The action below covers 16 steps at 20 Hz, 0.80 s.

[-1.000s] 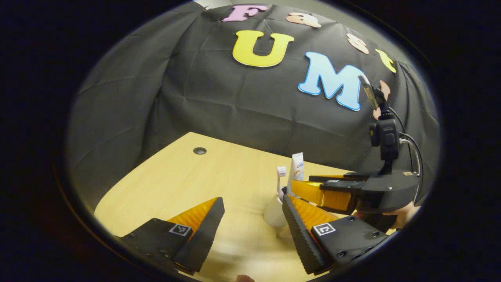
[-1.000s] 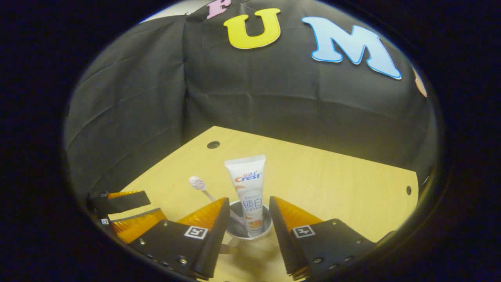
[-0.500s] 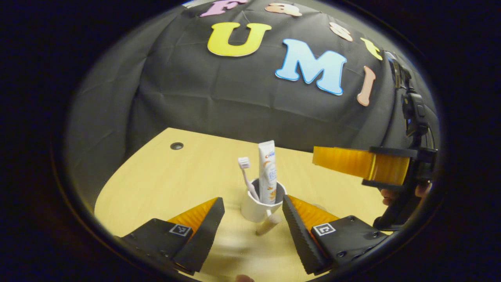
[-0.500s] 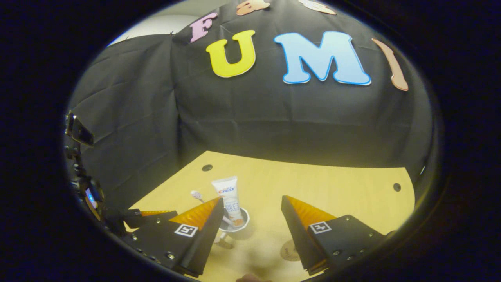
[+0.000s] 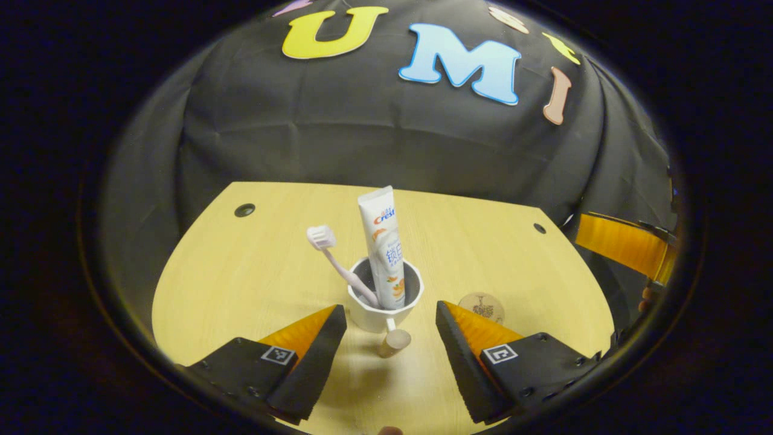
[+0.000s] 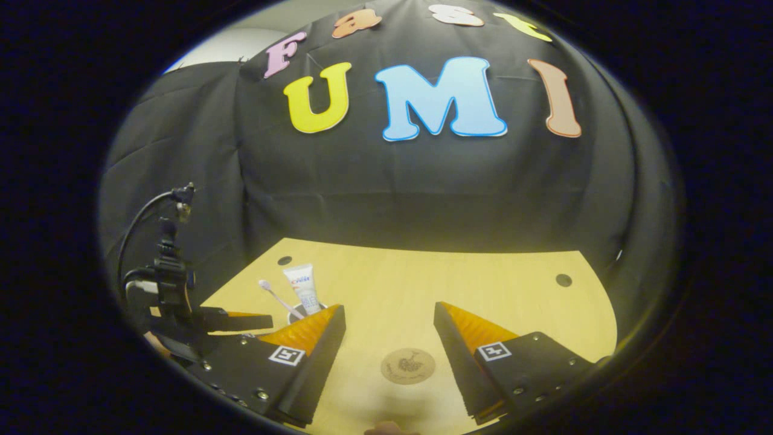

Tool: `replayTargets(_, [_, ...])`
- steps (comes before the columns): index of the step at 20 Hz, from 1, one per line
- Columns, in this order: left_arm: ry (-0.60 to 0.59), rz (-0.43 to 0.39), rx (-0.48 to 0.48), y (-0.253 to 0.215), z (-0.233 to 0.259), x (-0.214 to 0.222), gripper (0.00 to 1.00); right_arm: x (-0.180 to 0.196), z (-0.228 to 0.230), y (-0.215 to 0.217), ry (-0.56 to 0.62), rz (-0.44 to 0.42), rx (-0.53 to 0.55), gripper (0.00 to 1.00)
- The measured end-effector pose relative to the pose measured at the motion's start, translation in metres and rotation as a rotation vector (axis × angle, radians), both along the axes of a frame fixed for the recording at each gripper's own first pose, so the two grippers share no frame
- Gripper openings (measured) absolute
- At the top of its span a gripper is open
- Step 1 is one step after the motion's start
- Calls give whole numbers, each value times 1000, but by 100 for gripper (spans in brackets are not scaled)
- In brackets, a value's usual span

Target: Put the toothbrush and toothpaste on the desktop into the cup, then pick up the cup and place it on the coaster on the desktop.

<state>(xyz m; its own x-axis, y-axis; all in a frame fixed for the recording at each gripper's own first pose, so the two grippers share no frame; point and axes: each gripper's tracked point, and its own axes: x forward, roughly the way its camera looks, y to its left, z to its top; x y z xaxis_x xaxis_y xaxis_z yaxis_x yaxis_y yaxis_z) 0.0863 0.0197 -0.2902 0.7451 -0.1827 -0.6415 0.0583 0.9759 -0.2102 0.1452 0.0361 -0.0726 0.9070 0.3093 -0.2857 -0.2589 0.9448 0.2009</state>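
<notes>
Both tools stand with their wedge-shaped fingers spread apart, gripping nothing. Seen from the left gripper view, the left tool (image 5: 391,314) frames a round white cup (image 5: 385,305) standing upright on the pale wood-grain tabletop (image 5: 253,272). The cup's stubby handle, ending in a tan cylindrical knob, points toward the camera between the ribbed fingers without touching them. Inside the cup, a flat white toothpaste (image 5: 384,241) tube stands nearly upright with its crimped end up, and a slim pinkish toothbrush (image 5: 338,263) leans left, bristled head up. A thin round coaster (image 5: 481,306) of cork-like brown, printed with a dark motif, lies flat just right of the cup, apart from it. In the right gripper view, the right tool (image 6: 389,317) hovers over the same coaster (image 6: 408,365), which lies between its fingers; the cup sits behind its left finger.
</notes>
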Motion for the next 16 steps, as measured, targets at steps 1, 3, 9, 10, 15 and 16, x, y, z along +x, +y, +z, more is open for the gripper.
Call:
replayTargets(1, [34,-6,7,-2,-7,1,94,-3,-5,-6,16,-10,4,88])
replayTargets(3, [93,-22,21,-5,-19,3,94,-5,-15,-18,43,-32,12,92])
replayTargets(9, [243,-55,73,-7,-50,7,97,-15,-49,-43,136,-72,29,88])
replayTargets(10, [264,-54,76,-8,-57,7,100,-16,-54,-46,150,-78,32,88])
replayTargets(15, [331,-41,87,-3,-83,14,90,-17,-69,-53,197,-89,43,88])
replayTargets(16, [343,-35,84,-4,-87,14,83,-18,-72,-55,204,-88,42,88])
